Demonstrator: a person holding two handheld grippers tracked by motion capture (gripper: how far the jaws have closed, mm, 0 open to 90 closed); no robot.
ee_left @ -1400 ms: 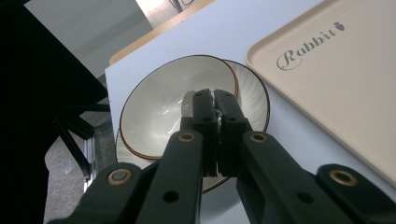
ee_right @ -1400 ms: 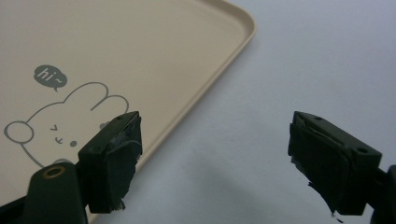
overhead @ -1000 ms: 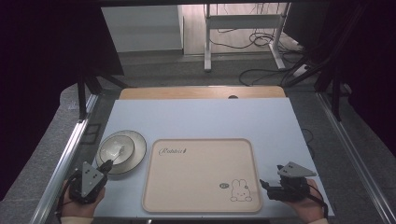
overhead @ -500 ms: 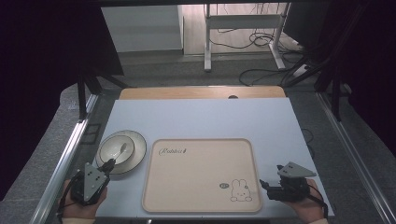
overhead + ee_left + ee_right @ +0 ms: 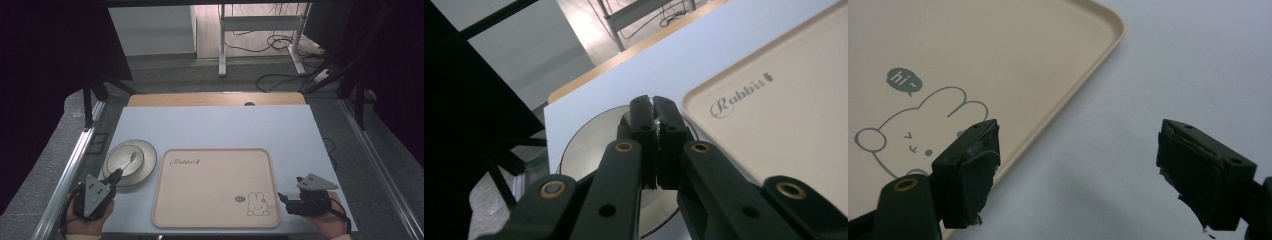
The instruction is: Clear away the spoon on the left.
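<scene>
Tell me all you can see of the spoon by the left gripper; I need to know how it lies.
The spoon is small and looks like shiny metal. Its bowl end rests inside the pale bowl, which sits on a round plate left of the beige tray. The handle slants down toward the left gripper, whose jaws are shut on its end; the left gripper view shows a sliver of metal between them.

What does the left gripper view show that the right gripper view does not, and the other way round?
Left gripper view: the left gripper with jaws shut on the shiny handle of a spoon, over a round plate, and the word Rabbit. Right gripper view: the right gripper with open jaws, a drawn rabbit and a hi bubble. Shared: the beige tray and the white table.
</scene>
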